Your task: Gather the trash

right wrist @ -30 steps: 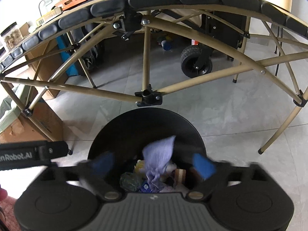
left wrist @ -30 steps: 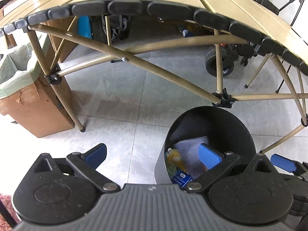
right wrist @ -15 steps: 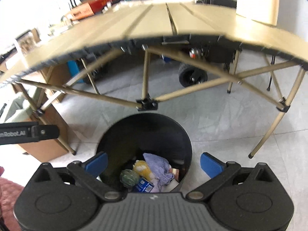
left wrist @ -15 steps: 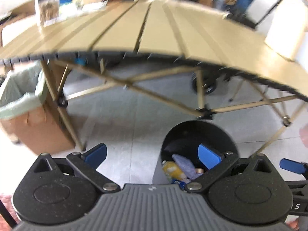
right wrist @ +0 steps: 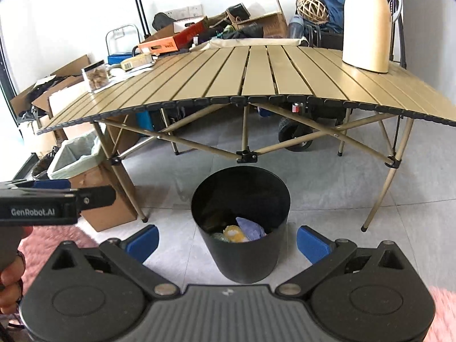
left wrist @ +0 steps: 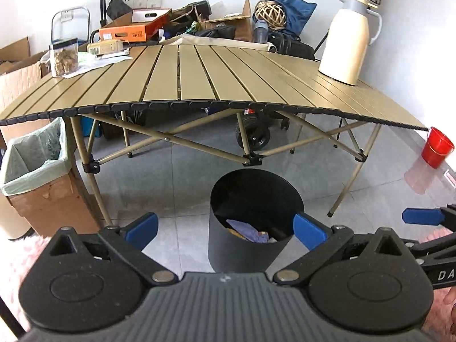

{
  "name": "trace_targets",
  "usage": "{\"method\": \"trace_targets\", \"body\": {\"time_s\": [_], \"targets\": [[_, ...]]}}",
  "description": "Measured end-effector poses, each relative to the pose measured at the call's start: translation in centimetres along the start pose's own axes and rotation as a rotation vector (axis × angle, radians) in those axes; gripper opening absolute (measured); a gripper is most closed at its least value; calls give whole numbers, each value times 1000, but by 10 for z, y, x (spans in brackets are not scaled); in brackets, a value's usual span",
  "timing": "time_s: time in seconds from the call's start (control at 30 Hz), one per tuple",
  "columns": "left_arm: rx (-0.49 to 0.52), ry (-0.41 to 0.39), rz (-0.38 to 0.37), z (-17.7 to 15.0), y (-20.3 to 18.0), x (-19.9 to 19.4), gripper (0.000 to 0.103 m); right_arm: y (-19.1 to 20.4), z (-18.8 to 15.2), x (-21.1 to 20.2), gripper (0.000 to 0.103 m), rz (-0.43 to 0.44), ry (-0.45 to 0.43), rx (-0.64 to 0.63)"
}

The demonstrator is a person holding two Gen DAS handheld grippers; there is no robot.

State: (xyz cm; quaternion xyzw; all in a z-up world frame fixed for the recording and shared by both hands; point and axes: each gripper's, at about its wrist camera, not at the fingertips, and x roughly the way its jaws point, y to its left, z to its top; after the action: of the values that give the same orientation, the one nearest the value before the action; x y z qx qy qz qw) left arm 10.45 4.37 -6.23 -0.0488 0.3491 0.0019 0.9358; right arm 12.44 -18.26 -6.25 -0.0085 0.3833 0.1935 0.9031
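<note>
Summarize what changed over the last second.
Both claws, left and right, rose and pulled back from the black bin; the tabletop now shows. The purple cloth, falling between the right claw's fingers before, lies in the bin. Both claws stay open; bin unmoved.

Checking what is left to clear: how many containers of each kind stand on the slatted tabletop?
White jug: 1
Clear lidded jar: 1
Total: 2
Both claws, left and right, are open and empty.
</note>
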Motion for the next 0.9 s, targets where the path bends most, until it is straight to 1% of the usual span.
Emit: {"method": "trace_targets", "body": {"time_s": [0.07, 0.2, 0.37, 0.53, 0.9], "targets": [[12, -11, 6, -6, -2, -10, 103, 3, -6, -10, 103, 17, -1, 3], [19, -17, 9, -18, -3, -25, 103, 11, -15, -23, 103, 22, -2, -11], [18, -27, 14, -23, -1, -36, 103, 16, -21, -34, 103, 22, -12, -23], [24, -40, 13, -23, -2, -42, 103, 16, -21, -38, 103, 18, -23, -25], [23, -51, 12, -22, 0, -44, 103, 14, -20, -39, 103, 16, -30, -25]]}}
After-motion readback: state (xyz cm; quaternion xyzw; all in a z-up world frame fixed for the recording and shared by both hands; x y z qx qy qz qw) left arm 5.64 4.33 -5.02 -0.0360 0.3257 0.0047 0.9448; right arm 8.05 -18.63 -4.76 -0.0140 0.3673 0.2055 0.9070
